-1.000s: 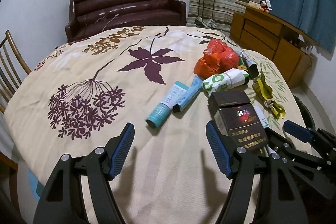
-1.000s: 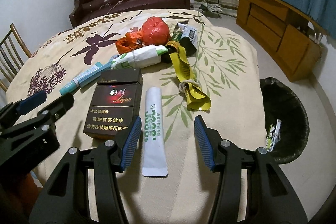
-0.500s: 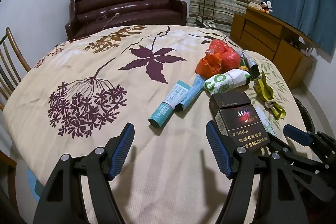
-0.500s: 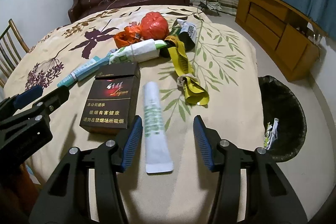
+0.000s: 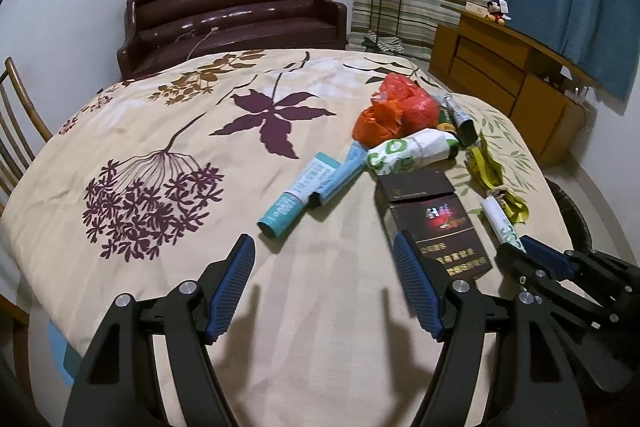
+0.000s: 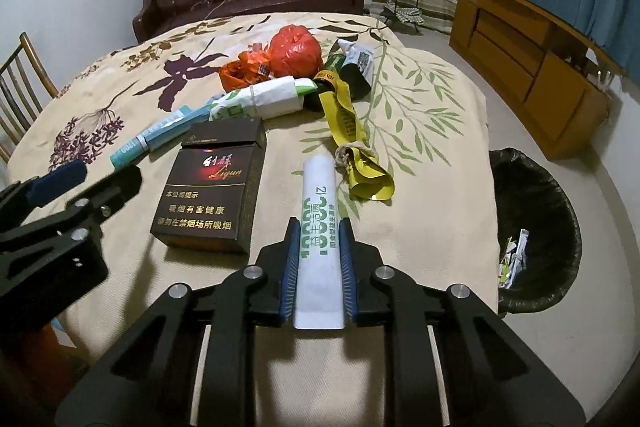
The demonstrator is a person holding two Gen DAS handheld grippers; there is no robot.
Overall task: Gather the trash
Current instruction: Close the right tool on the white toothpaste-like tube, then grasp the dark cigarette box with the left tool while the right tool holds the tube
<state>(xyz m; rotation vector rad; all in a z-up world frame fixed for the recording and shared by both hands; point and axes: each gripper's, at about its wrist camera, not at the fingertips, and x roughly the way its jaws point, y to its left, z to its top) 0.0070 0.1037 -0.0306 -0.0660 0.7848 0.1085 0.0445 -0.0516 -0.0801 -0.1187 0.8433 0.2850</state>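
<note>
A white tube with green print [image 6: 318, 187] lies near the front edge of the cloth-covered table [image 5: 340, 327]. My right gripper [image 6: 320, 227] has its jaws closing on the tube's flat end, and both blue pads press its sides. The same tube [image 5: 500, 223] shows in the left wrist view, beside a dark cigarette box [image 6: 212, 195]. My left gripper [image 5: 323, 243] stands open over bare cloth, left of that box, with nothing between its fingers. Further back lie a teal tube [image 5: 298, 195], a white-and-green paper wrap [image 6: 264, 99], orange plastic bags [image 6: 294, 53] and a yellow wrapper [image 6: 348, 131].
A bin with a black liner [image 6: 536, 227] stands on the floor at the table's right, with scraps inside. A brown sofa [image 5: 232, 15] is behind the table, a wooden sideboard [image 6: 532, 67] at the right wall and a chair [image 5: 16, 131] at the left.
My right gripper's jaws have come together onto the white tube, which lay loose between them before. The left gripper keeps its place and stays open.
</note>
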